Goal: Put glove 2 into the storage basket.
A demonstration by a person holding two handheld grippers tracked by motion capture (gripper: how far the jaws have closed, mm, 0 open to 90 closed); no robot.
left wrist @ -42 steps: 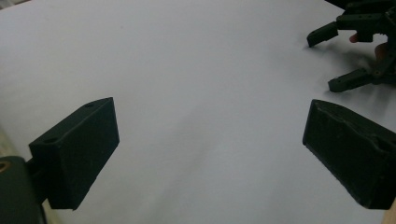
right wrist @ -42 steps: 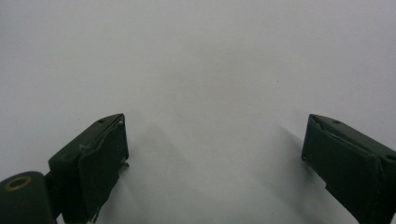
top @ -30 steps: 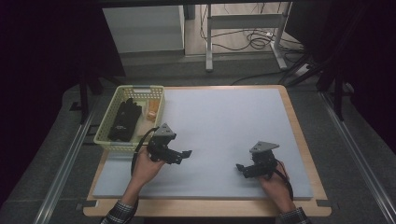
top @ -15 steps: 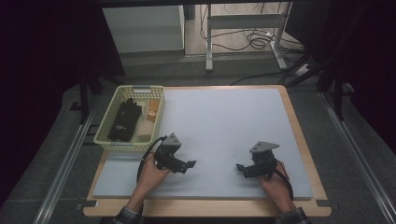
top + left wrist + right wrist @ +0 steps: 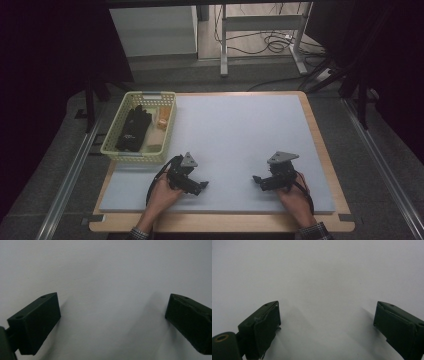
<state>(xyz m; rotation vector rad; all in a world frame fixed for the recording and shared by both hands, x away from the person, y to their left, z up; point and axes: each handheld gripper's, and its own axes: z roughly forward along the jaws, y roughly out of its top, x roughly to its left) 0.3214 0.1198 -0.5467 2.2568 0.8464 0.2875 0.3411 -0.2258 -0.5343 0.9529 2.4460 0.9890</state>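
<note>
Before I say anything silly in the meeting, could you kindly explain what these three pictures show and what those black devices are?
There is no robot arm here: a person sits at a table and holds a hand-worked two-jaw gripper in each hand. The high view looks down from above the person's side. In it the left gripper and the right gripper rest low over a pale grey mat on the wooden table. The other two pictures come from cameras riding on the grippers, looking along their black jaws at the mat. Both pairs of jaws stand wide apart with nothing between them; the left gripper's jaws have just been opening. At the mat's left edge stands a yellow-green basket holding a black glove and some small tan items I cannot identify.
</note>
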